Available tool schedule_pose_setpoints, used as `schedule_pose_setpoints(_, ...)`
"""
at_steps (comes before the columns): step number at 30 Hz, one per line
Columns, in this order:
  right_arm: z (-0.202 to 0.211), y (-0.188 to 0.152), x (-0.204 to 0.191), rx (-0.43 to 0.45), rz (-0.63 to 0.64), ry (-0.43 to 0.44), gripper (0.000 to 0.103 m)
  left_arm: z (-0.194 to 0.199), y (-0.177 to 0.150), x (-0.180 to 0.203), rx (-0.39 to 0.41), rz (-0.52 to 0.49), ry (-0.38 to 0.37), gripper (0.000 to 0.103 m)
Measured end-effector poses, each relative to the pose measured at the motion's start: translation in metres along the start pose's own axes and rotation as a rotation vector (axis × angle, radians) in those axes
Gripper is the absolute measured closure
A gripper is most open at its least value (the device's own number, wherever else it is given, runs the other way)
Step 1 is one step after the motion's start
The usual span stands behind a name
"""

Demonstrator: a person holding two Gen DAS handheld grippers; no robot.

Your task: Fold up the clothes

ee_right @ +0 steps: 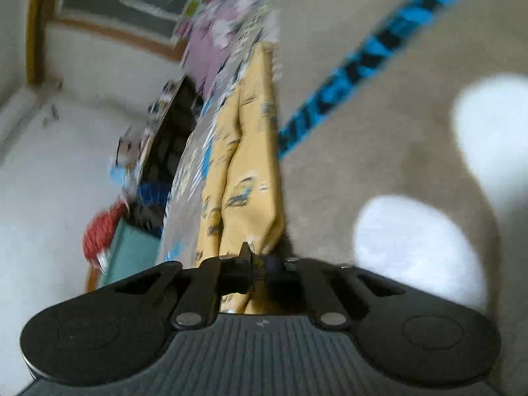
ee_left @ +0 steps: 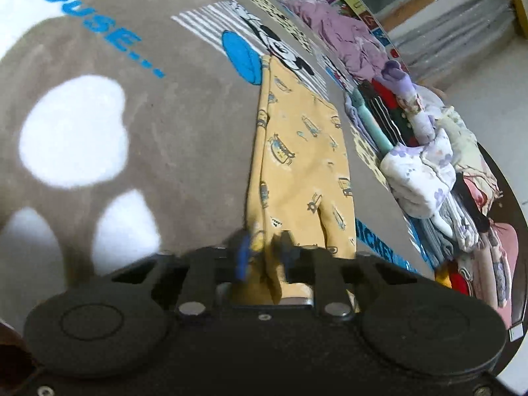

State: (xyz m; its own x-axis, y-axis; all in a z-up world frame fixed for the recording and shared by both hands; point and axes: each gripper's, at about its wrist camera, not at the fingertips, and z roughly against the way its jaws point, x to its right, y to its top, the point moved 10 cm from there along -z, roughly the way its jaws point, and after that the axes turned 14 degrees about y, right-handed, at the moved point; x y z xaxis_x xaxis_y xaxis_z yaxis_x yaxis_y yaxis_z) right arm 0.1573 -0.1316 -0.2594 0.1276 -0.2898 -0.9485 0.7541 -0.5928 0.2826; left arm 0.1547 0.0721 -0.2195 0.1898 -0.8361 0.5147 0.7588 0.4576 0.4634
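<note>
Left wrist: yellow garment runs lengthwise away from the camera, both tools clenched on its near end

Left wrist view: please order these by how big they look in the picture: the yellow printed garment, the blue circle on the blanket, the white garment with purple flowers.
1. yellow printed garment
2. white garment with purple flowers
3. blue circle

The last two look close, and the circle lies farther from the camera, so their order is unsure.
</note>
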Motion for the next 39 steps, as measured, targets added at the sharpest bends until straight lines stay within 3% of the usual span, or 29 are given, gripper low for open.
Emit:
schedule_pose_setpoints(5,0.016,0.009,-0.023,-0.004,0.064,0.01,0.094,0.021,-0.01,0.014,0.021,0.029,-0.047,0.099)
schedule_pose_setpoints(7,0.024,0.011,-0.021,-0.03,0.087,-0.041,0.093,0.01,-0.028,0.012,-0.055,0.002,-0.009,0.099)
schedule_pose_setpoints(9,0.027,0.003,-0.008,-0.117,0.082,-0.095,0.09,0.004,-0.037,0.009,-0.097,-0.025,0.021,0.094)
schedule_pose_setpoints(10,0.032,0.0,-0.003,-0.134,0.072,-0.104,0.09,0.007,-0.032,0.009,-0.087,-0.03,0.022,0.089)
schedule_pose_setpoints(13,0.05,-0.001,-0.007,-0.103,0.116,-0.087,0.084,0.023,-0.012,0.008,0.017,-0.061,0.046,0.056)
schedule_pose_setpoints(18,0.058,0.026,-0.015,-0.028,0.248,-0.104,0.081,0.018,0.002,0.008,0.085,-0.125,0.078,0.057)
schedule_pose_setpoints(21,0.051,0.039,-0.015,-0.026,0.297,-0.118,0.081,0.012,0.013,0.013,0.129,-0.187,0.106,0.057)
schedule_pose_setpoints(29,0.029,0.079,-0.025,-0.071,0.375,-0.126,0.081,-0.014,0.068,0.026,0.185,-0.213,0.105,0.057)
schedule_pose_setpoints(36,-0.021,0.144,-0.025,-0.08,0.36,-0.095,0.081,-0.064,0.116,0.032,0.133,-0.191,0.076,0.057)
schedule_pose_setpoints(38,-0.039,0.159,-0.017,-0.083,0.332,-0.087,0.078,-0.08,0.128,0.031,0.106,-0.182,0.07,0.057)
schedule_pose_setpoints(39,-0.049,0.167,-0.013,-0.087,0.329,-0.09,0.069,-0.088,0.133,0.031,0.089,-0.173,0.057,0.057)
